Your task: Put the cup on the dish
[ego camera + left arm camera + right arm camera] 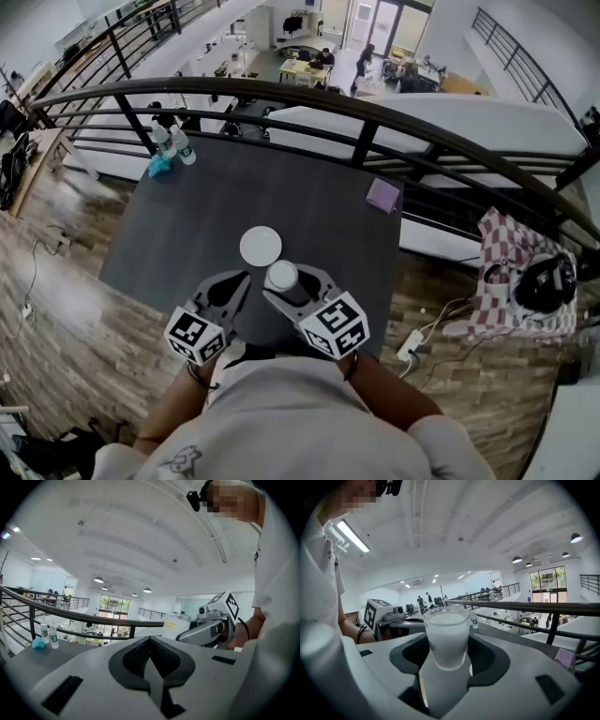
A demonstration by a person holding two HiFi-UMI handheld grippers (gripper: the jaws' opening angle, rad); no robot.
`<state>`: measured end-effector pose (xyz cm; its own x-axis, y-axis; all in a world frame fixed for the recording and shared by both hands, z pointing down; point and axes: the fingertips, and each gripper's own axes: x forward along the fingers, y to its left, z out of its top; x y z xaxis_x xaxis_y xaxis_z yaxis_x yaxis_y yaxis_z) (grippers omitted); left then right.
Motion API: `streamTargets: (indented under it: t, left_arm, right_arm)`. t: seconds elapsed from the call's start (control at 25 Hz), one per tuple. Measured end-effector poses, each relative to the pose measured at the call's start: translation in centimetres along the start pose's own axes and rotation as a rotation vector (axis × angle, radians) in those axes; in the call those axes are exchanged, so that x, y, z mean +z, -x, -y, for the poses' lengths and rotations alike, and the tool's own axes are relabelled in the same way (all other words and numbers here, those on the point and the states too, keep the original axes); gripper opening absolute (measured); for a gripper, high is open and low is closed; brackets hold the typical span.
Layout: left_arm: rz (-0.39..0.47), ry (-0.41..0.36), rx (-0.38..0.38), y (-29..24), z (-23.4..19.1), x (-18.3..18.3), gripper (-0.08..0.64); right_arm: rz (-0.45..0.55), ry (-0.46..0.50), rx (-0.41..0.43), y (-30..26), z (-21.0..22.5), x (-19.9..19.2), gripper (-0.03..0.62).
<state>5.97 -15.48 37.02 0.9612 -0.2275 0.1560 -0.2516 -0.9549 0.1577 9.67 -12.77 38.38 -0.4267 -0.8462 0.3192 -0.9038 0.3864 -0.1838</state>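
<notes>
Cup (280, 276): being clamped upright by right gripper (292, 287), just beside dish (261, 247) on its near side, not yet on it. Being held upright, probably for a flat set-down. Left gripper (234, 281) idling alongside, clenched on nothing, likely parked clear of the path. Right gripper view showing jaws squeezing cup's lower half, plus its frosted wall. Head view missing that, but giving the cup-to-dish relation on table (187, 216). Left gripper view confirming jaws meeting, empty.
</notes>
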Motion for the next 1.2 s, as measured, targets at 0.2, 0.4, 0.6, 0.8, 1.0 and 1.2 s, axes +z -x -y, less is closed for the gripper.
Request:
streamTargets:
  t: [0.2, 0.4, 0.6, 0.8, 1.0, 1.2]
  left_arm:
    - [-0.014, -0.002, -0.034, -1.1, -3.5, 0.4, 0.008]
    - [-0.043, 0.002, -0.069, -2.4, -6.7, 0.1, 0.008]
    - [-0.060, 0.009, -0.099, -4.3, -10.0, -1.1, 0.008]
    - [-0.103, 0.038, -0.119, -6.2, -13.2, -3.5, 0.008]
    - [-0.152, 0.055, -0.139, -8.0, -15.4, -6.2, 0.008]
    - [-0.202, 0.057, -0.147, -9.6, -17.3, -9.7, 0.008]
  right_arm:
    - [0.009, -0.018, -0.040, -3.2, 1.7, 1.2, 0.261]
    - [0.002, -0.056, -0.081, -6.1, 3.3, 1.3, 0.261]
    - [0.009, -0.089, -0.119, -9.0, 5.5, 1.1, 0.261]
    - [-0.015, -0.119, -0.155, -11.8, 7.5, 0.2, 0.261]
    - [-0.053, -0.118, -0.207, -14.0, 9.6, -1.9, 0.261]
    - [-0.122, -0.158, -0.216, -16.5, 11.5, -6.1, 0.261]
